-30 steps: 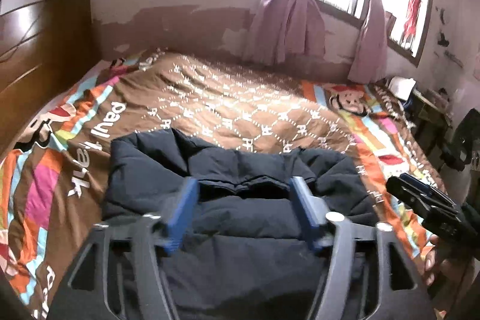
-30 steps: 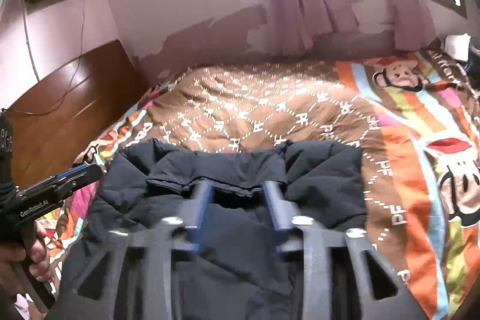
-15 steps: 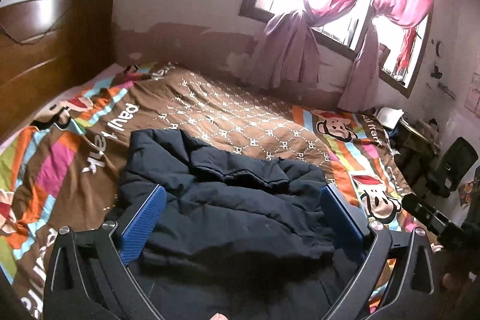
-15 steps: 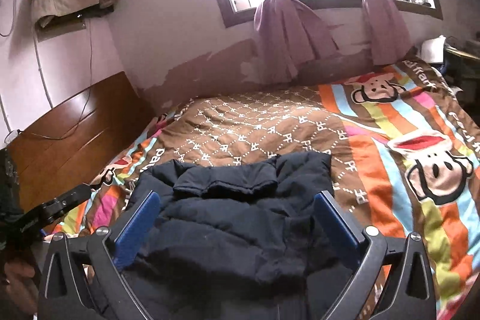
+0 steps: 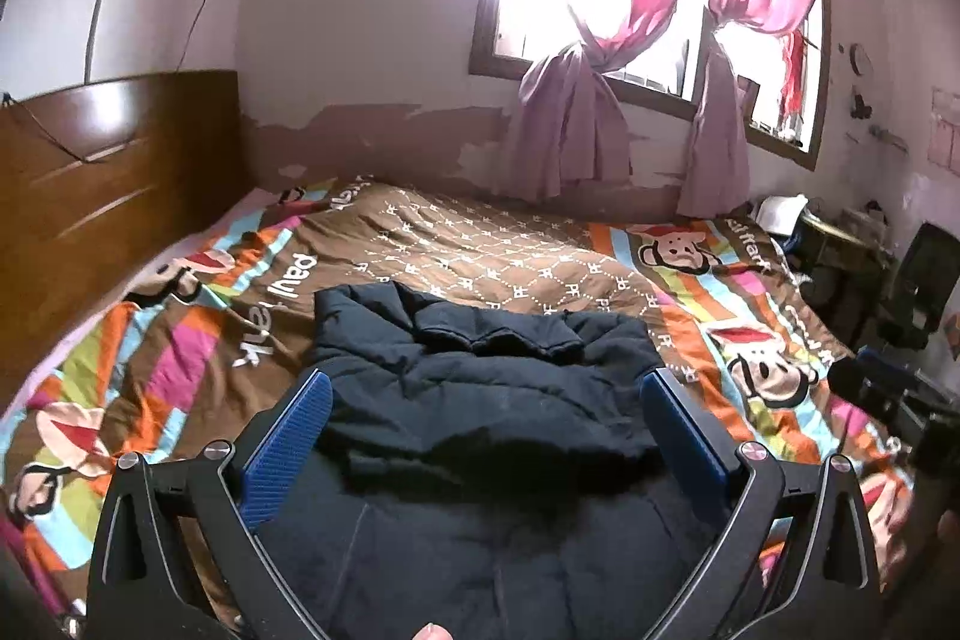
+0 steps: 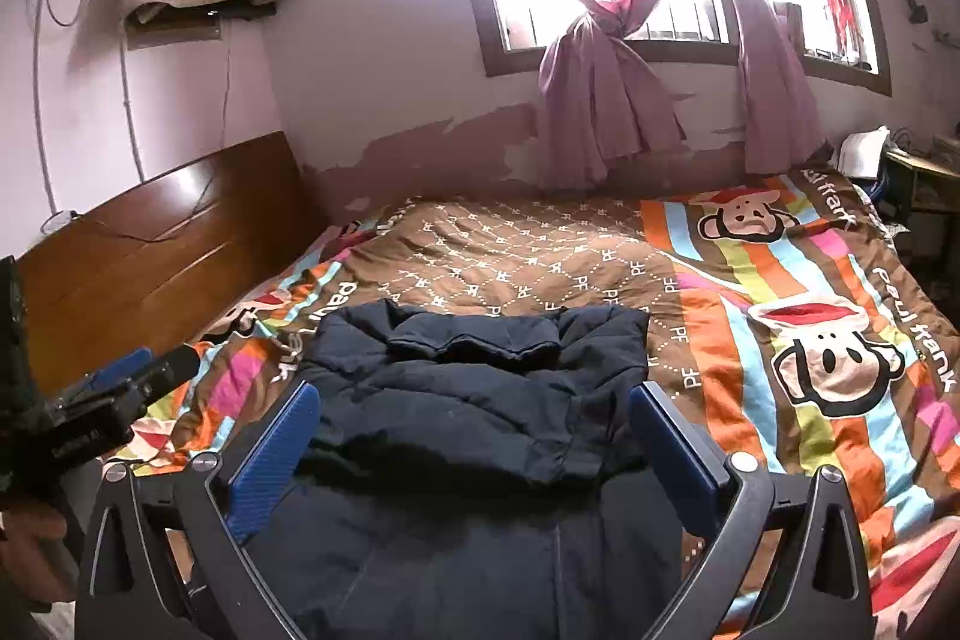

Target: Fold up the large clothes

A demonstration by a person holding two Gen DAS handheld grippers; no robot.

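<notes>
A dark navy padded jacket [image 5: 480, 400] lies folded on the bed, its collar towards the far side; it also shows in the right wrist view [image 6: 468, 400]. My left gripper [image 5: 486, 388] is open and empty, held above the jacket's near part. My right gripper [image 6: 474, 394] is open and empty, also above the near part. The right gripper shows at the right edge of the left wrist view [image 5: 882, 394], and the left gripper at the left edge of the right wrist view [image 6: 114, 394].
A colourful cartoon-monkey bedspread [image 5: 510, 256] covers the bed. A wooden headboard [image 5: 102, 178] stands at the left. Windows with tied pink curtains [image 5: 576, 118] are behind. A cluttered desk and dark chair [image 5: 918, 280] stand at the right.
Both grippers have opened wide, let go of the jacket, and drawn back and up from it. The jacket's top part now lies folded over on the bed.
</notes>
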